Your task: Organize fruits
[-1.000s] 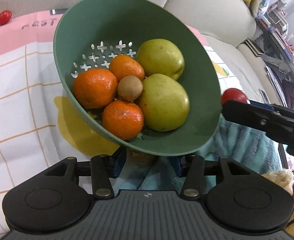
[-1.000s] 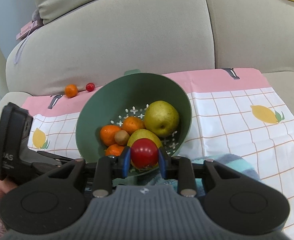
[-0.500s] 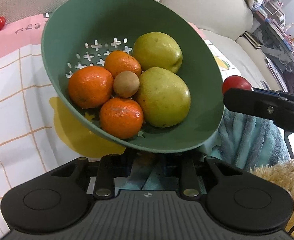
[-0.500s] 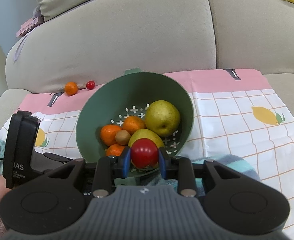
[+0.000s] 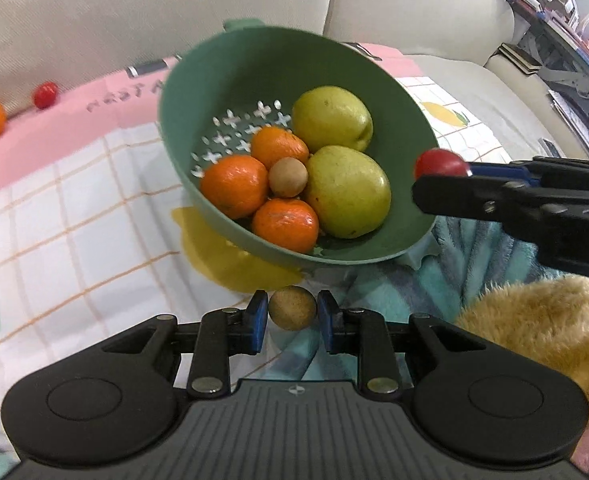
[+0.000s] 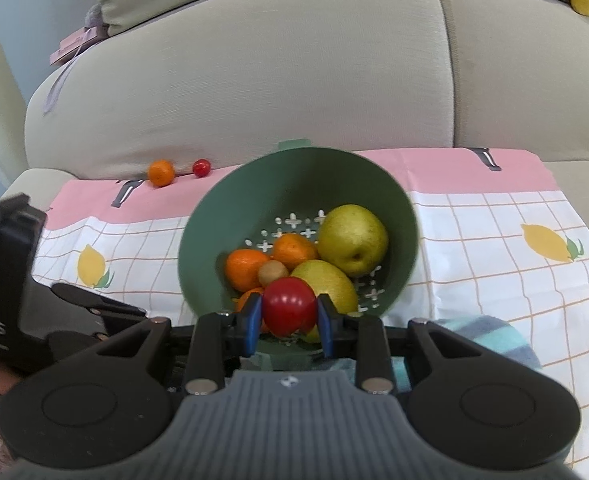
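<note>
Sofa behind tilted green colander; stray orange beyond it; left gripper fingers clamp brown fruit, right gripper fingers clamp red tomato.

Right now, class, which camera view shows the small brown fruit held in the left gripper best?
The left wrist view: the small brown fruit sits in plain sight between the left gripper fingers, below the green bowl. In the right wrist view only that gripper's black body shows at the left edge; the held fruit is hidden.

The bowl was matt green plastic; the tomato shone glossy and smooth. The oranges looked dimpled (pears speckled), over smooth printed cloth and fuzzy blanket.
</note>
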